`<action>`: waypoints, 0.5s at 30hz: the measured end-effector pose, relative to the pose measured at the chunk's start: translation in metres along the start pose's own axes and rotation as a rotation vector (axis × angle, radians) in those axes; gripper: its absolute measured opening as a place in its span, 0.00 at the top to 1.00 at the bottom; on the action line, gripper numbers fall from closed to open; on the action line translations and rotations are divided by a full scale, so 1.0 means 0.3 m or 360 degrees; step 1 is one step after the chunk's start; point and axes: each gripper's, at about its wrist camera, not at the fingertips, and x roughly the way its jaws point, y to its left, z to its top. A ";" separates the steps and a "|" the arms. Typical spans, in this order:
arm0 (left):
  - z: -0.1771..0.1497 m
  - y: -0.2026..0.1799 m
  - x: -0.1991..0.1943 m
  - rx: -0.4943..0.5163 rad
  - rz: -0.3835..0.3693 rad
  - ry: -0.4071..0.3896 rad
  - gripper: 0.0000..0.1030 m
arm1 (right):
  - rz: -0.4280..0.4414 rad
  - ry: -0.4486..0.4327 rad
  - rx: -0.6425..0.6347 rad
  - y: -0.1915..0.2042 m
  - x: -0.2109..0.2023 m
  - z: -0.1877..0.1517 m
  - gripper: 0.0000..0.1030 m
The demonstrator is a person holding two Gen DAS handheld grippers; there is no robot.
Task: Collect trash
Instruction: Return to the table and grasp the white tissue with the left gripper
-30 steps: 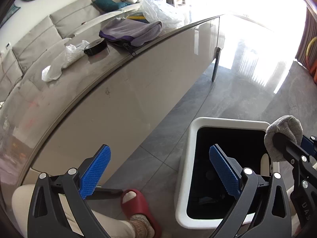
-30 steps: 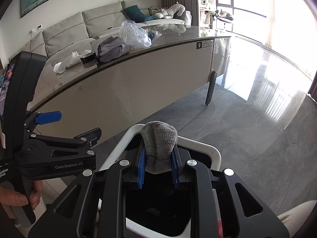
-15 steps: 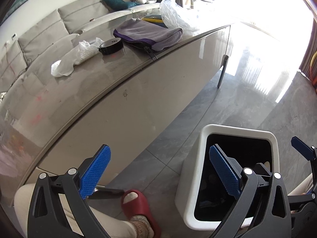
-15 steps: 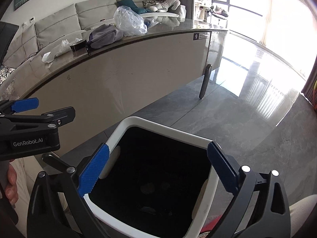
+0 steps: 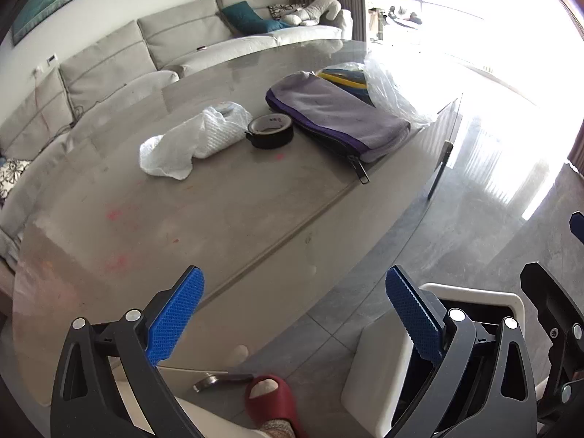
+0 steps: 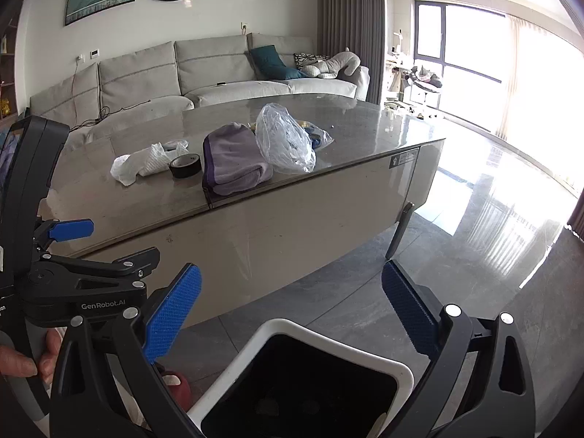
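The sock is gone from the right gripper (image 6: 292, 310); both it and the left gripper (image 5: 292, 314) gape empty; bin (image 6: 365, 354) interior dark, contents unreadable.

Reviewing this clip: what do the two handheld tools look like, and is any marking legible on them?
Both the left tool and right tool have black angular frames with cut-outs and silver rivets, each carrying two blue textured pads. From the right wrist view, the left tool's side reads "GenRobot.AI" in white and shows a blue lever.
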 end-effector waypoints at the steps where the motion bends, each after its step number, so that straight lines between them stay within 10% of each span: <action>1: 0.018 0.028 0.002 -0.0020 0.0015 -0.0006 0.05 | 0.0023 -0.0016 -0.0012 0.019 0.009 0.022 0.04; 15: 0.243 0.337 0.089 -0.0177 0.0191 -0.0106 0.05 | 0.0206 -0.0194 -0.0153 0.280 0.226 0.330 0.04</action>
